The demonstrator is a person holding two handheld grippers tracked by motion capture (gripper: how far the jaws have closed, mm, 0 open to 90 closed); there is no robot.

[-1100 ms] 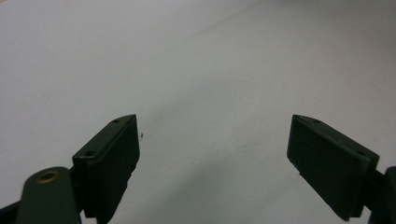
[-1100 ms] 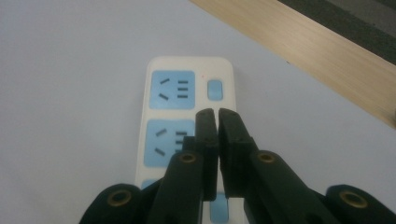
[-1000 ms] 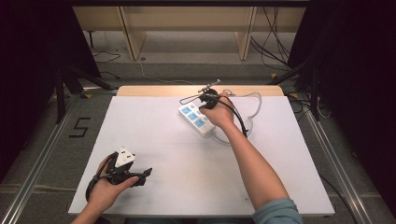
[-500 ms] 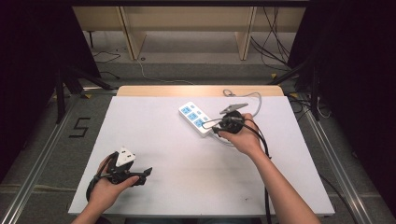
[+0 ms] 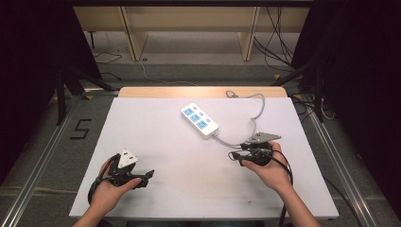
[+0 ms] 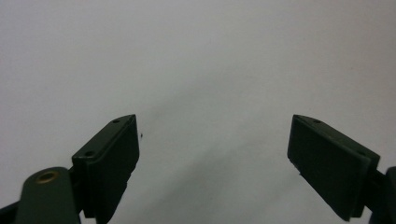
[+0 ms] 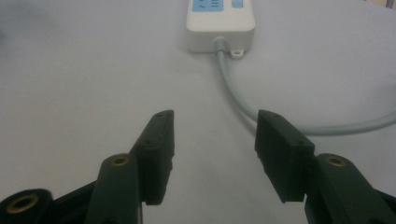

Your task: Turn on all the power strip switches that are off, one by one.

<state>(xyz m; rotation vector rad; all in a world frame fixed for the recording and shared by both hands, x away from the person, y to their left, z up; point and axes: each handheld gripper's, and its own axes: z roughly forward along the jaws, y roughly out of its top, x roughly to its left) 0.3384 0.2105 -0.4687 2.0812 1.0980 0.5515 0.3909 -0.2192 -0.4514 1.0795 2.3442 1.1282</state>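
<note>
A white power strip point(image 5: 199, 120) with blue sockets lies flat at the back middle of the white table point(image 5: 165, 142). Its grey cable point(image 5: 253, 124) loops right and runs back to the far edge. My right gripper point(image 5: 235, 157) hovers at the front right, a short way from the strip's cable end. Its jaws have just been opening and now stand open with nothing between them. In the right gripper view point(image 7: 214, 135) the strip point(image 7: 220, 16) and its cable point(image 7: 233, 91) lie ahead. My left gripper point(image 5: 147, 176) rests at the front left, open point(image 6: 215, 144) over bare tabletop.
A wooden strip point(image 5: 156, 92) borders the table's far edge. Behind it stand shelf legs point(image 5: 135, 38) with loose cables on the floor. A black "5" mark point(image 5: 80, 128) is on the floor at the left. Dark stands flank both sides.
My right hand has drawn back from the power strip toward the front right of the table, and its jaws have spread apart. The left hand has stayed put.
</note>
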